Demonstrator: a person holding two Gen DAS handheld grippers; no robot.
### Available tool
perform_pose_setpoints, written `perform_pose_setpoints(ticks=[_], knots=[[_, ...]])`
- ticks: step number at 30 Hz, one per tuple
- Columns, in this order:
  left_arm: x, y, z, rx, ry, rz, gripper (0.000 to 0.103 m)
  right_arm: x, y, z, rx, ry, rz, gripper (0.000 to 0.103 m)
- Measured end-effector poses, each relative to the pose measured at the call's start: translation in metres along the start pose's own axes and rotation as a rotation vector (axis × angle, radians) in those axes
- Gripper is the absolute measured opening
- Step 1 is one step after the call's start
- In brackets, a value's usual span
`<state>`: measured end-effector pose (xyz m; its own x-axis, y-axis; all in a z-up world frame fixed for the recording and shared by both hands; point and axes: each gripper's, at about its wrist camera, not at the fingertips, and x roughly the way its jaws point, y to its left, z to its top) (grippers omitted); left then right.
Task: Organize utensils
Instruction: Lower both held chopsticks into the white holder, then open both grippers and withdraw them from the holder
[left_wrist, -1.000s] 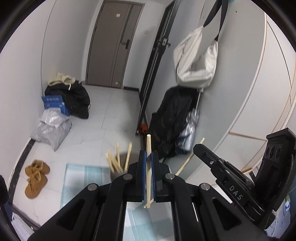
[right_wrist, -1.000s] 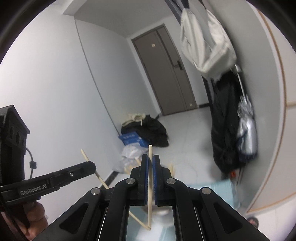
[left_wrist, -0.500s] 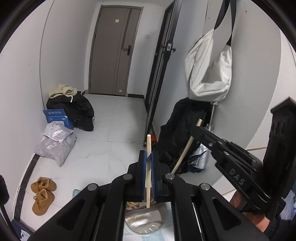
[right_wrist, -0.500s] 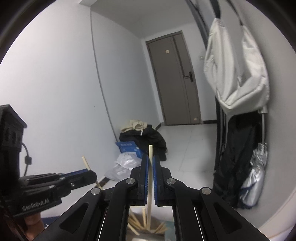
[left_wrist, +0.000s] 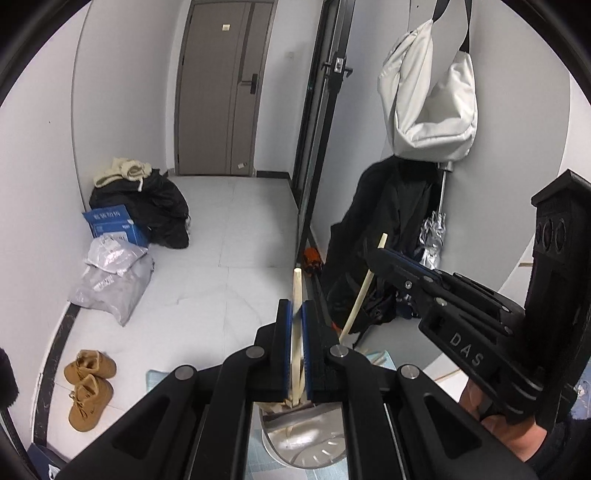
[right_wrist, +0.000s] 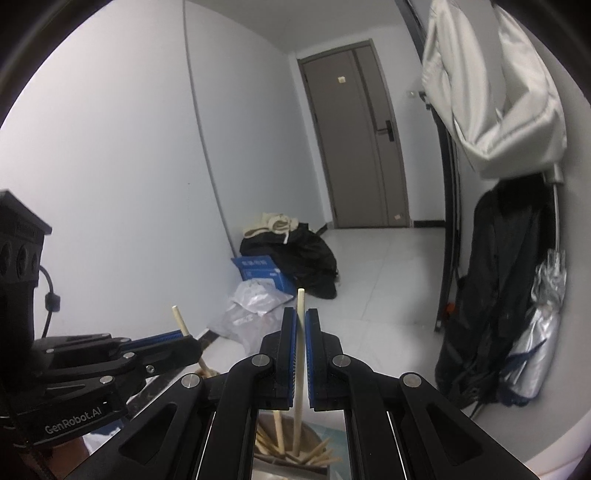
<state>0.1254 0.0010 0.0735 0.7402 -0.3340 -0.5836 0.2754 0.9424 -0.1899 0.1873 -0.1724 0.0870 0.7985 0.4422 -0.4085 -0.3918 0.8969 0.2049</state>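
**Holding one chopstick in each claw above the pot**

Gripping thin round sticks like these is where I expect trouble. My left gripper (left_wrist: 294, 325) is pinched narrow on a pale wooden chopstick (left_wrist: 296, 295) that stands nearly upright between the blue pads, its top poking just above them. My right gripper (right_wrist: 301, 332) is pinched the same way on a second chopstick (right_wrist: 300, 354), also upright, its lower end reaching down among the sticks below. In my judgement a smooth stick held only by two flat pads can pivot or slide through if I tilt my wrist, and then it would drop outside the pot rather than into it.

Just under both claws sits the holder (right_wrist: 317, 443), a dark-rimmed cup with several chopsticks (right_wrist: 273, 448) already lying crosswise and fanned inside it. That tangle is my second worry: a stick lowered onto a crossed one could jam, lever the others out or tip the cup. A shiny metal dish (left_wrist: 314, 443) lies beside it on the light blue mat (left_wrist: 157, 380); what it holds I cannot tell.

The two claws are close together, so they could knock each other.

Farther off are brown shoes (left_wrist: 88, 387) and grey bags (left_wrist: 114, 273) on the floor.
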Motion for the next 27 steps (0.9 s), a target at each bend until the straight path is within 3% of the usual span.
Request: perform_pose_setpoints(ticks=[11,22,27], knots=[[0.015,-0.001,-0.021,-0.002,0.046,-0.052,0.001,0.018,-0.007,-0.04,0.03,0.072,0.044,0.004],[0.021,0.001,-0.04,0.008,0.114,-0.038,0.001,0.033,-0.003,-0.078,0.028,0.204,0.047,0.007],[0.006,0.002,-0.043,-0.012,0.097,-0.031,0.002,0.016,-0.002,-0.077,0.054,0.186,0.021,0.009]])
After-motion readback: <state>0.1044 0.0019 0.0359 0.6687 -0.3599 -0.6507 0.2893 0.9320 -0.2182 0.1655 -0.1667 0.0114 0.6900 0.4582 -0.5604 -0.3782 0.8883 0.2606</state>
